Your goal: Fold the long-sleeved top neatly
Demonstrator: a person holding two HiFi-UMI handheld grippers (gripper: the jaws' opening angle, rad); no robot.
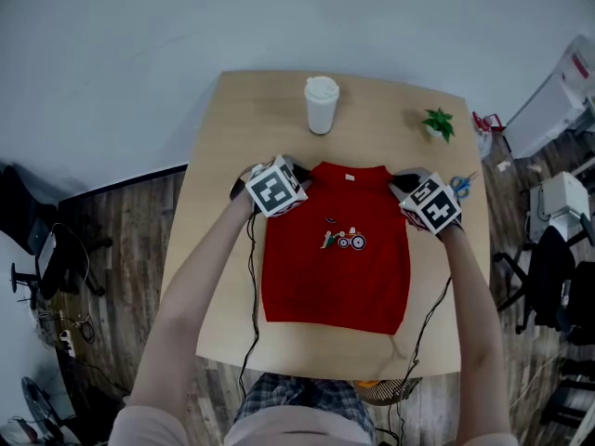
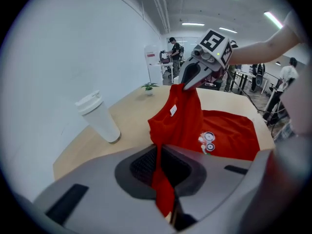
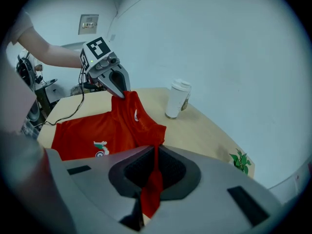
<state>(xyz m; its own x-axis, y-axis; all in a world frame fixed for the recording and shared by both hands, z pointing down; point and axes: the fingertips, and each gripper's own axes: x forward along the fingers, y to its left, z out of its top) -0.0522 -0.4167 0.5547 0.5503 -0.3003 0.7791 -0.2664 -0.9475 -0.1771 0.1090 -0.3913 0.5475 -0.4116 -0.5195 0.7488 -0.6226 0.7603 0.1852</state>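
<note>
The left gripper [image 1: 297,170] and right gripper [image 1: 403,183] each clamp a shoulder edge of the red top [image 1: 337,277], held up between them; bare table [image 1: 216,212] flanks both, the cup [image 1: 321,105] ahead.

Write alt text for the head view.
Seen from above, the left gripper and right gripper each pinch a shoulder of a red long-sleeved top lying on a wooden table. At the table's far side stand a white lidded cup and a small green plant.
</note>
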